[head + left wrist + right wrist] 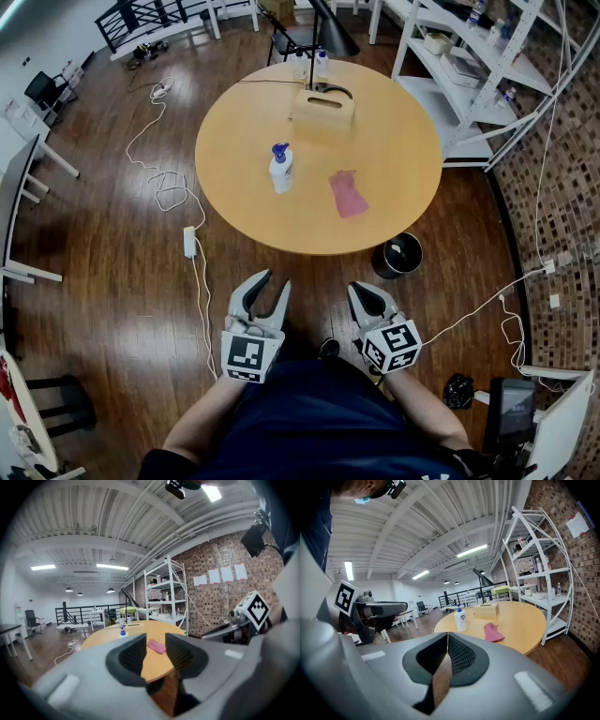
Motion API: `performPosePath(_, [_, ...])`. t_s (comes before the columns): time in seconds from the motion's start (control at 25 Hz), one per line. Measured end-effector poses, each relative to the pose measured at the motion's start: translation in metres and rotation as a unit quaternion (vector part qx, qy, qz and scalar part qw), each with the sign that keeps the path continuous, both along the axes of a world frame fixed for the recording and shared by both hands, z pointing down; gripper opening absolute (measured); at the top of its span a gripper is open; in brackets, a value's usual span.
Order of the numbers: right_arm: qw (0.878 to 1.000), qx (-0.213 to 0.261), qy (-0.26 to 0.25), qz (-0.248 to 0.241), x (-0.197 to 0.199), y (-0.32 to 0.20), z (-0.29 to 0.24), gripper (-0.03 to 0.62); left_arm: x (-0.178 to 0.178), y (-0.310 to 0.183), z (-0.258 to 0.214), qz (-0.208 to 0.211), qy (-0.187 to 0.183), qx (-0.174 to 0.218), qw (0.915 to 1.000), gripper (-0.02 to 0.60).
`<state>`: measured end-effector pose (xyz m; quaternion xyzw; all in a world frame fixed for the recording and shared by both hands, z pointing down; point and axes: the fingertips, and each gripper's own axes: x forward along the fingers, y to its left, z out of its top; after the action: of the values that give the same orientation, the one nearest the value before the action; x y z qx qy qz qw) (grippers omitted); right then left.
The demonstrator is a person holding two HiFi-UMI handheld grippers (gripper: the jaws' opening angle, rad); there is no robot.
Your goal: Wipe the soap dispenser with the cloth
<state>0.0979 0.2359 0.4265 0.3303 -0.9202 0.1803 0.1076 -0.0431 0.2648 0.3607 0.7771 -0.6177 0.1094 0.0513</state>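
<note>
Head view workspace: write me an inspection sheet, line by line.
Surface: round wooden table, mostly bare.
Job's things: soap dispenser upright near the middle; pink cloth lying to its right, apart from it.
Clutter: tissue box and small bottles at the far edge.
Grippers: left gripper open, empty; right gripper shut, empty; both short of the table.
Cables: white cable and power strip on the floor, left of the table.
Surroundings: black bin by the near edge; white shelf rack; brick wall.

The print on the soap dispenser (pixel 280 170) is too small to read. The small bottles (pixel 322 66) behind the box (pixel 322 111) cannot be identified. The picture's top edge cuts the shelf (pixel 492 75). The left gripper (pixel 155 639) hides the near part of the table (pixel 101 635).
</note>
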Motion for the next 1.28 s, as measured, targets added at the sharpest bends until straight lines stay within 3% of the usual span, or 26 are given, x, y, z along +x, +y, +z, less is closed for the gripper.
performPosePath(0.2, [0.999, 0.005, 0.035, 0.000, -0.014, -0.065, 0.025, 0.022, -0.030, -0.041, 0.023, -0.023, 0.026, -0.025, 0.9991, 0.157])
performPosePath(0.28, [0.999, 0.000, 0.052, 0.010, -0.024, -0.094, 0.038, 0.079, -0.048, -0.065, 0.034, -0.023, 0.036, -0.036, 0.9984, 0.191])
performPosePath(0.36, [0.997, -0.007, 0.070, 0.025, -0.036, -0.125, 0.048, 0.087, -0.071, -0.094, 0.042, -0.020, 0.043, -0.040, 0.9981, 0.213])
performPosePath(0.64, [0.983, -0.018, 0.156, 0.093, -0.064, -0.226, 0.076, 0.108, -0.130, -0.195, 0.071, 0.042, 0.046, -0.078, 0.9950, 0.277])
performPosePath(0.76, [0.972, -0.029, 0.202, 0.115, -0.068, -0.266, 0.108, 0.163, -0.135, -0.232, 0.090, 0.079, 0.035, -0.104, 0.9908, 0.295])
performPosePath(0.92, [0.961, -0.056, 0.238, 0.130, -0.075, -0.302, 0.152, 0.164, -0.132, -0.266, 0.114, 0.103, 0.030, -0.146, 0.9835, 0.320])
performPosePath(1.08, [0.958, -0.079, 0.251, 0.117, -0.086, -0.322, 0.170, 0.189, -0.124, -0.288, 0.135, 0.097, 0.014, -0.177, 0.9793, 0.351])
performPosePath(1.2, [0.953, -0.096, 0.263, 0.114, -0.072, -0.330, 0.187, 0.204, -0.108, -0.297, 0.156, 0.095, -0.002, -0.206, 0.9739, 0.371])
performPosePath(1.28, [0.956, -0.111, 0.251, 0.102, -0.072, -0.335, 0.200, 0.161, -0.107, -0.304, 0.165, 0.090, -0.019, -0.218, 0.9716, 0.371])
